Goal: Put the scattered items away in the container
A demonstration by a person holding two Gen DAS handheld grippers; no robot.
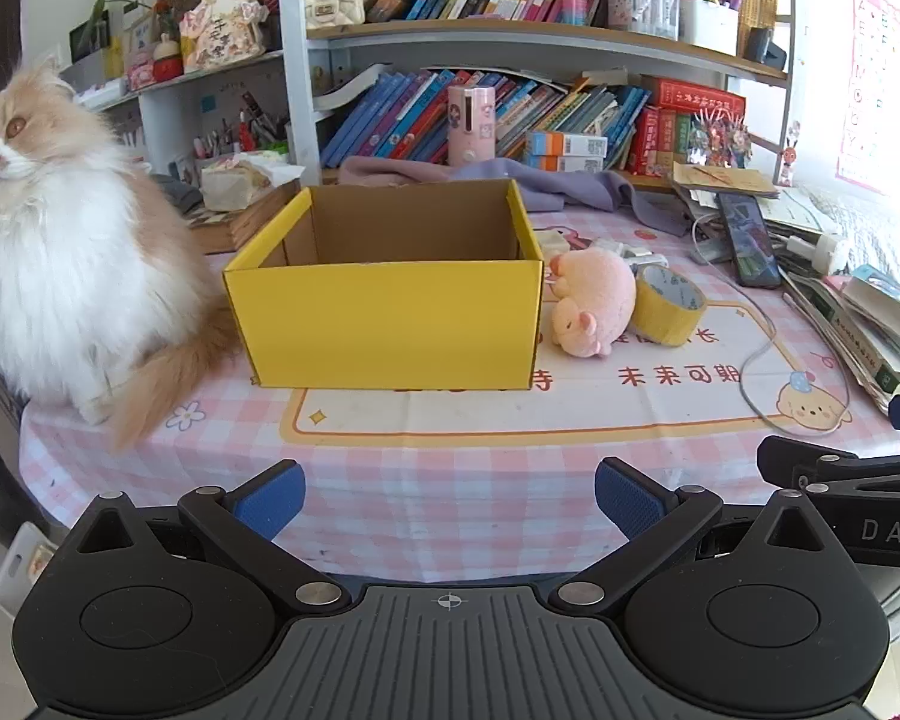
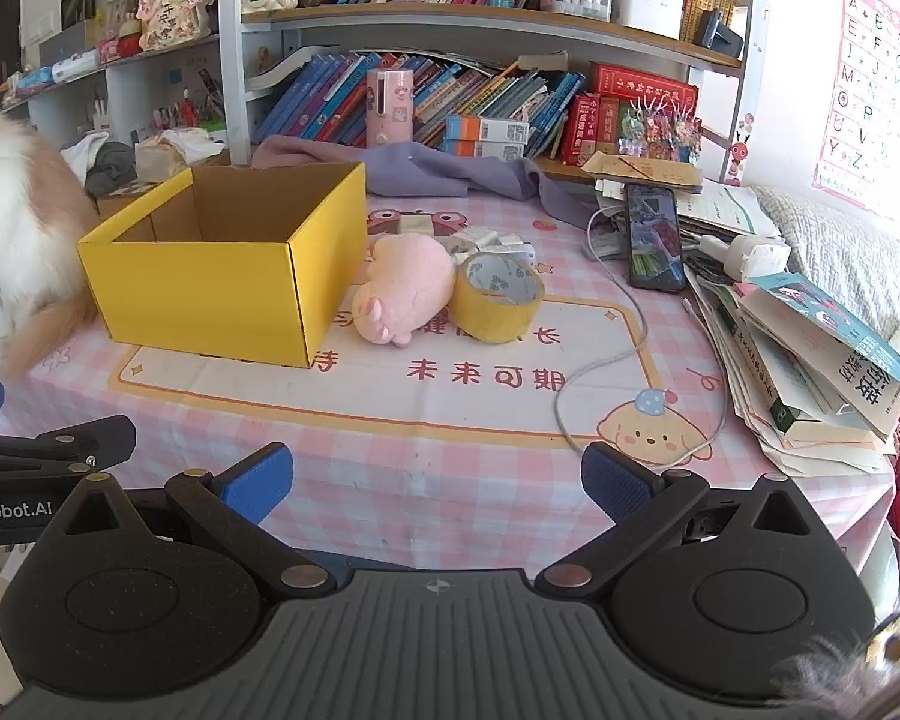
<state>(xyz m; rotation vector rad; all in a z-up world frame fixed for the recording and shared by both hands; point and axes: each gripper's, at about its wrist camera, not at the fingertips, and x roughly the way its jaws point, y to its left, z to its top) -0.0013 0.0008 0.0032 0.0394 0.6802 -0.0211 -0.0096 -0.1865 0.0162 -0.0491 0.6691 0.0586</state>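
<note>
An open yellow box (image 1: 384, 324) stands on the pink checked tablecloth (image 1: 480, 498), and what shows of its brown inside is bare. Just right of it lies a pink plush pig (image 1: 594, 306) on its side, touching the box's right wall, and a roll of yellow tape (image 1: 669, 306) leans against the pig's right side. Farther back, a few small white packets (image 2: 492, 240) lie behind the pig. A fluffy orange-and-white cat (image 1: 60, 252) sits at the box's left. A phone (image 2: 654, 237) and a grey cable (image 2: 618, 354) lie to the right, near a stack of books (image 2: 810, 372). The left gripper (image 1: 450, 504) and right gripper (image 2: 438, 489) hover at the near table edge, both with fingers spread wide and nothing between them.
</note>
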